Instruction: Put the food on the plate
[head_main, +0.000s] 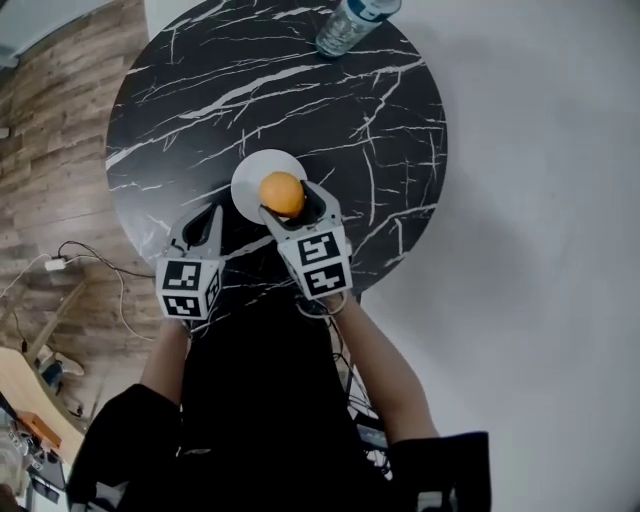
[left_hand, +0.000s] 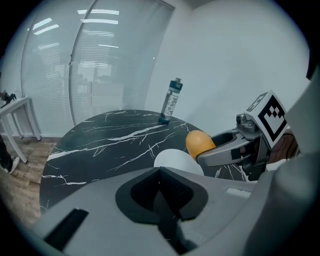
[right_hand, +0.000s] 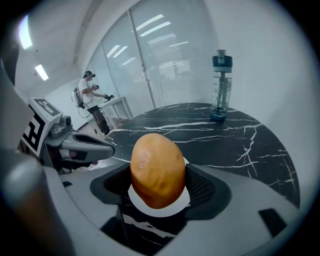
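Observation:
The food (head_main: 282, 193) is an orange-brown oval, like a potato. My right gripper (head_main: 296, 203) is shut on it and holds it above the near edge of the small white plate (head_main: 252, 175). In the right gripper view the food (right_hand: 157, 170) stands upright between the pads, with the plate (right_hand: 160, 209) showing under it. The left gripper view has the food (left_hand: 199, 142) hanging over the plate (left_hand: 172, 160). My left gripper (head_main: 203, 222) hovers just left of the plate, its jaws together and empty (left_hand: 162, 192).
The plate lies near the front of a round black marble table (head_main: 330, 110). A clear water bottle (head_main: 350, 25) with a blue cap stands at the table's far edge. A person (right_hand: 92, 95) stands in the room's background, by a glass wall.

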